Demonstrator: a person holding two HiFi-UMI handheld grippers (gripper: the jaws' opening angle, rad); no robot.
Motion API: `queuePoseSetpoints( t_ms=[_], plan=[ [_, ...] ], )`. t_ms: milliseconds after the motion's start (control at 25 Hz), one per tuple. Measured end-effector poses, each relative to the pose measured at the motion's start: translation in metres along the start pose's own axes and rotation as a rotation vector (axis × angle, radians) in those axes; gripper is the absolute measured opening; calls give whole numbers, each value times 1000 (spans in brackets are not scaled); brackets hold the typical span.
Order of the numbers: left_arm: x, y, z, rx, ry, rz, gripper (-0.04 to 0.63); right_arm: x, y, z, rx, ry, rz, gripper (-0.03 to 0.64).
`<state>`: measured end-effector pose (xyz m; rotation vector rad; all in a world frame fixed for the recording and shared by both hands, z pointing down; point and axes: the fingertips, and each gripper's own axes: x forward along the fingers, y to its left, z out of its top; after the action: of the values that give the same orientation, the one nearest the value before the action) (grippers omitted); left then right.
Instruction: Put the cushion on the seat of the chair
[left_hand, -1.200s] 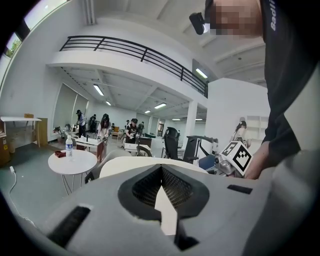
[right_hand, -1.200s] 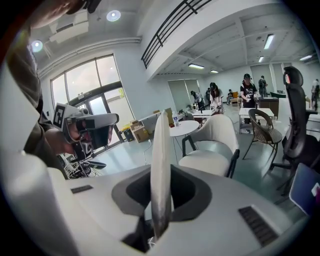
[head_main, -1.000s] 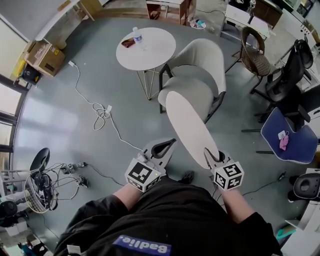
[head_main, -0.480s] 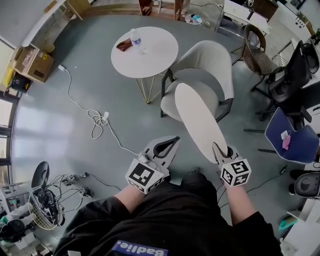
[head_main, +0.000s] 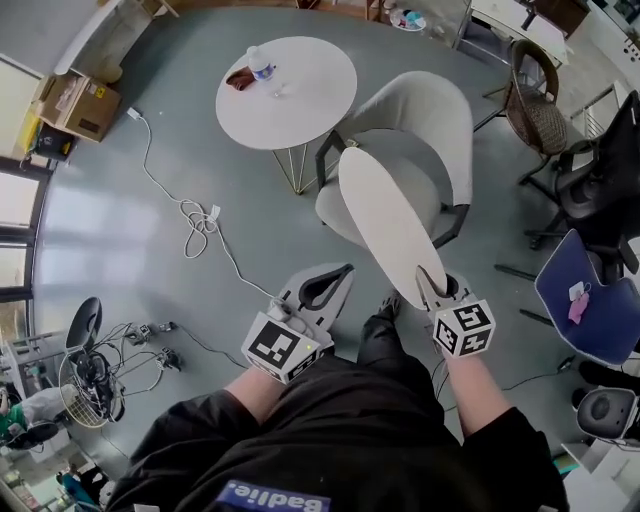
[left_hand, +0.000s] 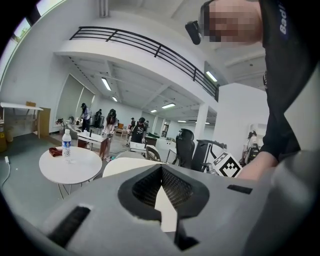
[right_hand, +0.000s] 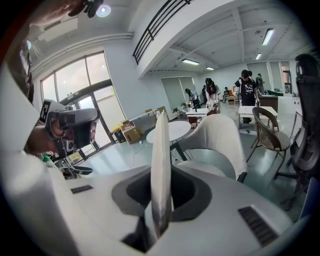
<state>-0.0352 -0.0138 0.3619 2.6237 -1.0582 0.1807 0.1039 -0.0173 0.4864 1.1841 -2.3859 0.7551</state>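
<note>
You are holding the cushion clamped edge-on in your right gripper, and it is reaching out ahead of the jaws toward the chair seat. Your left gripper is riding alongside, jaws together and empty. Laying the cushion down is what is remaining.

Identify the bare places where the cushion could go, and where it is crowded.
The chair seat is bare, bordered by its curved backrest. The round table is free on its near half; a bottle and red cloth crowd the far edge. A cable crosses the floor beside it.
</note>
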Motion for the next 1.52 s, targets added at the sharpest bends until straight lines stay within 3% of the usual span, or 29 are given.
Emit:
queuePoseSetpoints(
  t_ms=[400, 880, 1240, 1520],
  plan=[
    [56, 0, -6, -46, 12, 96, 15, 47, -74, 13, -117, 49, 117, 64],
    [78, 17, -29, -87, 51, 139, 15, 122, -132, 15, -383, 99, 118, 64],
    [115, 21, -12, -125, 9, 74, 15, 161, -155, 20, -574, 115, 77, 64],
    [121, 21, -30, -149, 54, 35, 15, 190, -172, 37, -836, 106, 22, 63]
  ],
)
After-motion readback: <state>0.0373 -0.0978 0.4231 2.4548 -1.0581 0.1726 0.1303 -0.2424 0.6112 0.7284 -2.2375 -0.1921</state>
